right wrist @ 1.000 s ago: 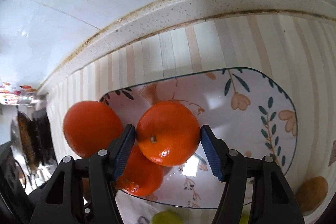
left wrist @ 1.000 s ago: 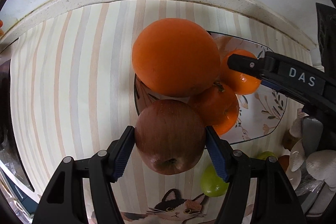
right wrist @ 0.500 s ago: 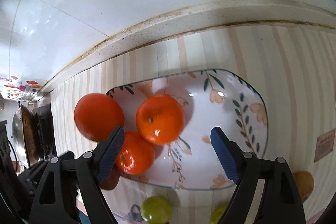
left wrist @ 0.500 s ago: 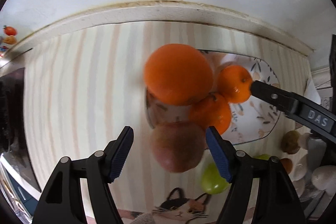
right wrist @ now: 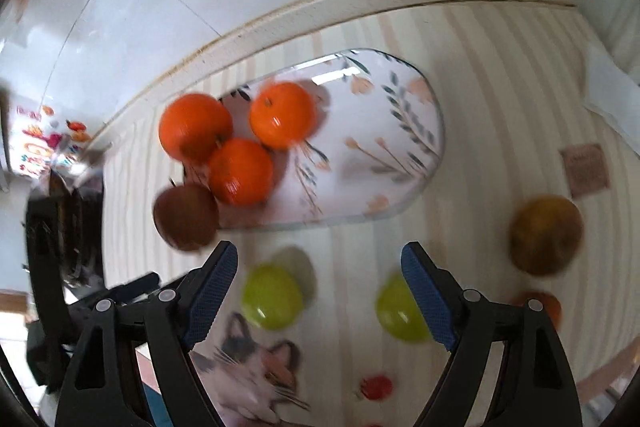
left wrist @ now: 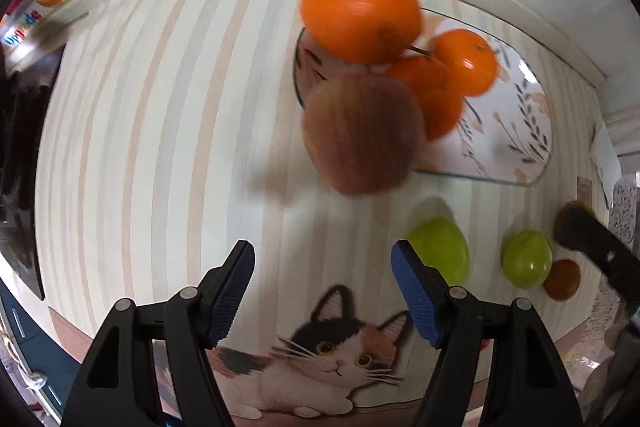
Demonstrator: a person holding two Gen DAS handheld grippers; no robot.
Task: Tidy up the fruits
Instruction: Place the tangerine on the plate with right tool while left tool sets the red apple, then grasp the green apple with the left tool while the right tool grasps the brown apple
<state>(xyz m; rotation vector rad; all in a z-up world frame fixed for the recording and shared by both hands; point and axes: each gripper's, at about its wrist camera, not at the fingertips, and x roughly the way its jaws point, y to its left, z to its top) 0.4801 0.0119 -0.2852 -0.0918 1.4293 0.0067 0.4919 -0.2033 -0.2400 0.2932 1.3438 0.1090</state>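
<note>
- Both grippers have let go and drawn back since the earlier frames: the left gripper (left wrist: 322, 291) no longer clamps the apple (left wrist: 362, 133), and the right gripper (right wrist: 320, 301) has released the small orange (right wrist: 283, 115).
- Left gripper: jaws wide apart, holding nothing. Right gripper: jaws wide apart, holding nothing.
- Apple now rests at the near-left rim of the floral dish (right wrist: 400, 163), touching the orange pile; whether it sits fully inside the rim cannot be told, the view being blurred.
- Three oranges lie grouped at the dish's left end, the large orange (left wrist: 360, 13) rearmost.
- Still outside the dish, on the striped mat (left wrist: 160, 115) by its front edge: two green fruits (right wrist: 272, 301) (right wrist: 402, 311), a brown fruit (right wrist: 546, 235) and small red items.
- Judgement: two placements completed; loose fruit remains, so the task is partway done. Apple may roll off the rim.
</note>
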